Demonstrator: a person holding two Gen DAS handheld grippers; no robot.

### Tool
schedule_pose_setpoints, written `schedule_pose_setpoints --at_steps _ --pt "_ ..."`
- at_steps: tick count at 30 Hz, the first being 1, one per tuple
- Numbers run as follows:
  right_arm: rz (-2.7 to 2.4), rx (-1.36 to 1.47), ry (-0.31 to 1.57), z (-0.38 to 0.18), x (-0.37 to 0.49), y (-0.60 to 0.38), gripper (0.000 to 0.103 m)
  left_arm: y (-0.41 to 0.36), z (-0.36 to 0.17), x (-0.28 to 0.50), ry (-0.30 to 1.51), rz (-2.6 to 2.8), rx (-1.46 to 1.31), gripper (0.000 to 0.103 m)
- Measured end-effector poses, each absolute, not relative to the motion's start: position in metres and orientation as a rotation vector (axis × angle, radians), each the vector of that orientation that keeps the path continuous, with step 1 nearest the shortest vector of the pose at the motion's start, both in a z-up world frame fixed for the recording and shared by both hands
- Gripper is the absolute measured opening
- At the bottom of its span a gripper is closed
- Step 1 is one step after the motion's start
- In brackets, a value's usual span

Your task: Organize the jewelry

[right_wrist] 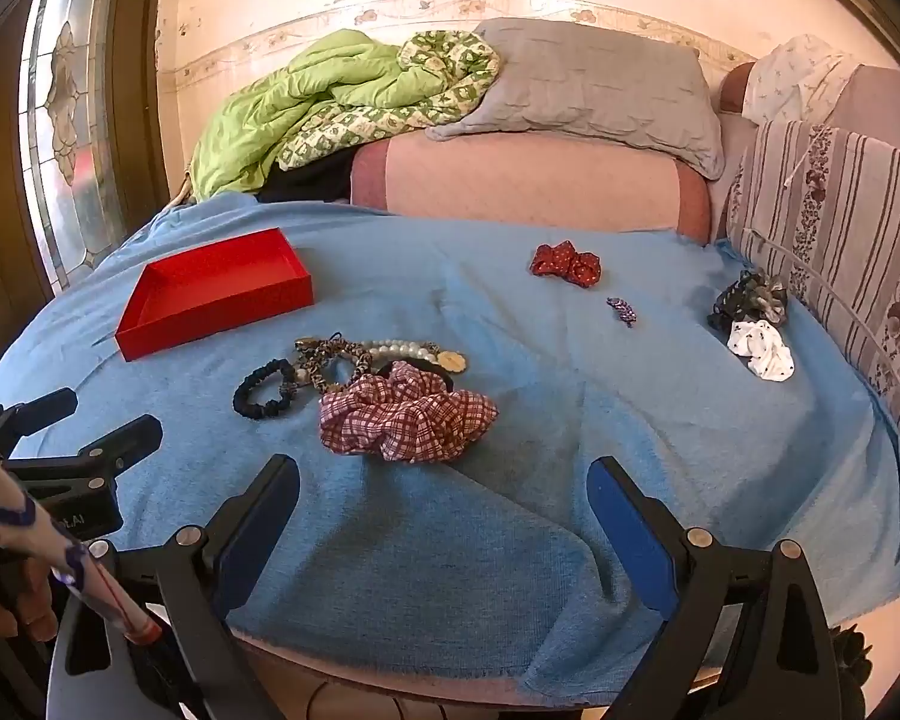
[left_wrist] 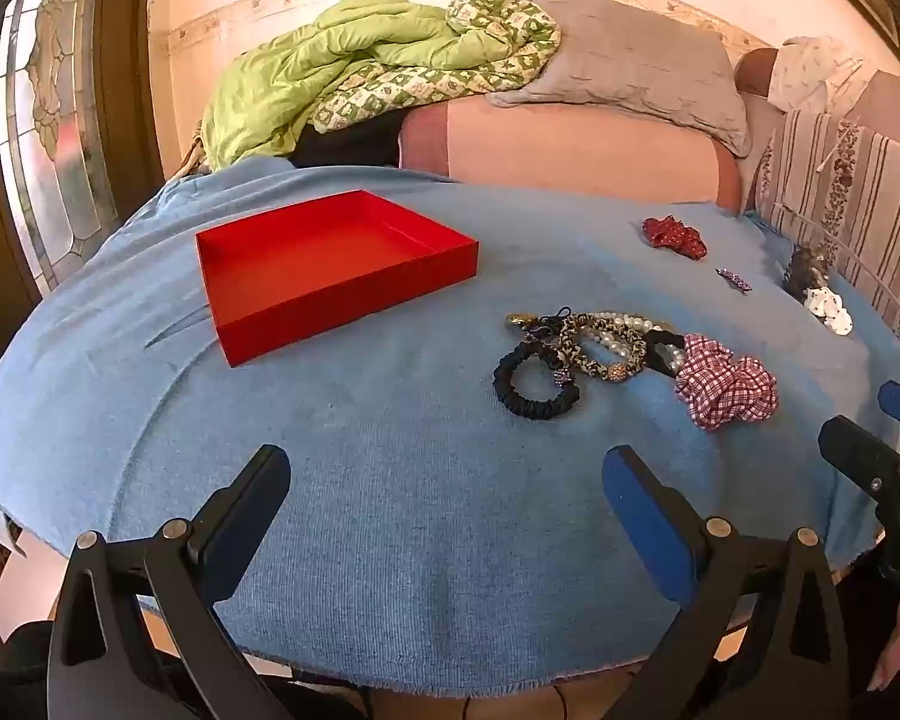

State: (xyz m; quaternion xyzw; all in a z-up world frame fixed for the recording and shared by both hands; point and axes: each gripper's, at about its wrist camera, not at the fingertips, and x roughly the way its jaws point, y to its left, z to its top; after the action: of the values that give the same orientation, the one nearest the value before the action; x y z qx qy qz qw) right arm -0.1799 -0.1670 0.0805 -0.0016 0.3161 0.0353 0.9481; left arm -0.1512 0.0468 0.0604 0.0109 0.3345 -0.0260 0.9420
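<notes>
Both grippers over table, jaws apart, empty.
Right wrist view alone shows a sleeve (right_wrist: 12, 516); red box (left_wrist: 330, 264) empty.

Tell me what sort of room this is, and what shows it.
Probably a lived-in bedroom or sitting room at home: a rumpled green quilt and grey pillow lie on a pink couch or bed behind the blue-covered table.

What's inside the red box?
Nothing that shows: the red box has a bare red floor in the left wrist view. Its near wall hides a thin strip of floor behind it. The scrunchies and pearl beads lie outside it on the blue cloth.
</notes>
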Motion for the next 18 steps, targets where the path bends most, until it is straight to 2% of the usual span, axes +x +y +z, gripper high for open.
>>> schedule_pose_setpoints --at_steps 18 --pt "0.077 -0.004 0.656 0.074 -0.171 -0.16 0.099 0.056 0.055 -0.142 0.718 -0.05 -0.017 0.103"
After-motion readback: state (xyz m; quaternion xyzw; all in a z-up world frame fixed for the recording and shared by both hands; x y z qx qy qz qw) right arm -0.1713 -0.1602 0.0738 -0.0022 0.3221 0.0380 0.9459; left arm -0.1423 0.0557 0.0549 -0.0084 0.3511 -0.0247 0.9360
